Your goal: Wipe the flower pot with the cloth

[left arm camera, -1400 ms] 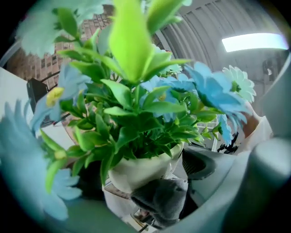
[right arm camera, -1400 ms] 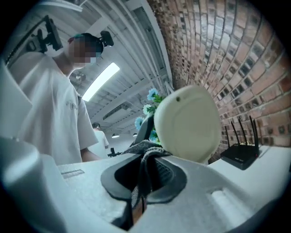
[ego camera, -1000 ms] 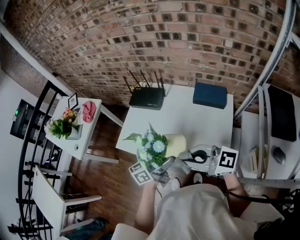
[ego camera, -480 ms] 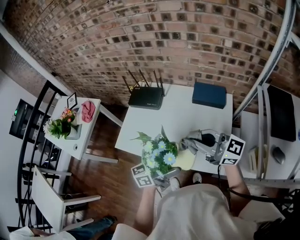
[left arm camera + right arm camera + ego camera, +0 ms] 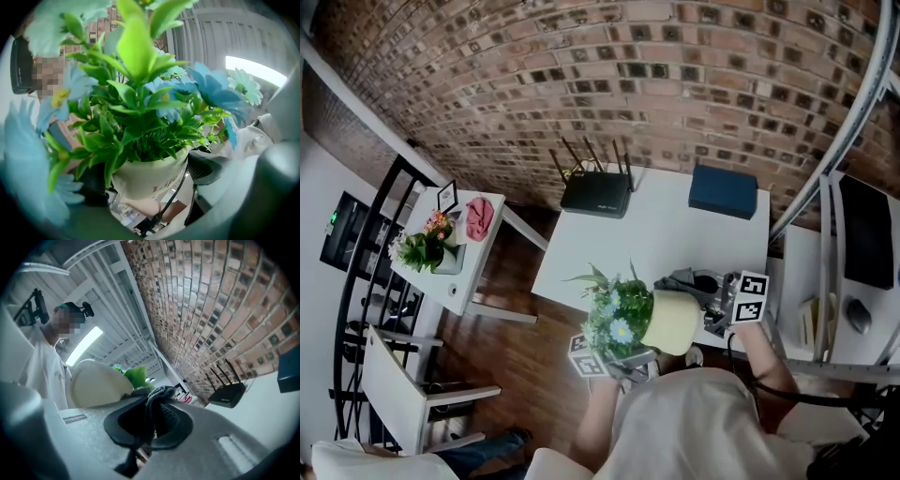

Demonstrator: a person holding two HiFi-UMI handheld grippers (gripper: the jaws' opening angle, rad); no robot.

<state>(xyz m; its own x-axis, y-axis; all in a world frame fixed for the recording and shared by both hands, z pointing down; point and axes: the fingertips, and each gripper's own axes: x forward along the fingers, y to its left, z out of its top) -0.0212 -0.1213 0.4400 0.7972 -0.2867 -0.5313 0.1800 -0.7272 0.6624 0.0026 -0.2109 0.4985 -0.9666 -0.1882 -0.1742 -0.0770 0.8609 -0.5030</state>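
Head view: a black router (image 5: 595, 194) and a blue box (image 5: 724, 191) sit far back on the white table (image 5: 675, 234). Over its near edge the flower pot (image 5: 673, 322) is tilted, with its plants (image 5: 614, 314) pointing left and its base right.

Left gripper view: the left gripper (image 5: 159, 187) has its 2 jaws spread wide, clasping the pot.

Right gripper view: the right gripper (image 5: 154, 420) pinches the grey cloth (image 5: 158, 394) beside the pot.

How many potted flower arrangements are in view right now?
2. A cream flower pot with blue flowers is tipped sideways by the white table's near edge; a smaller potted arrangement stands on the side table at far left. None appears hidden.
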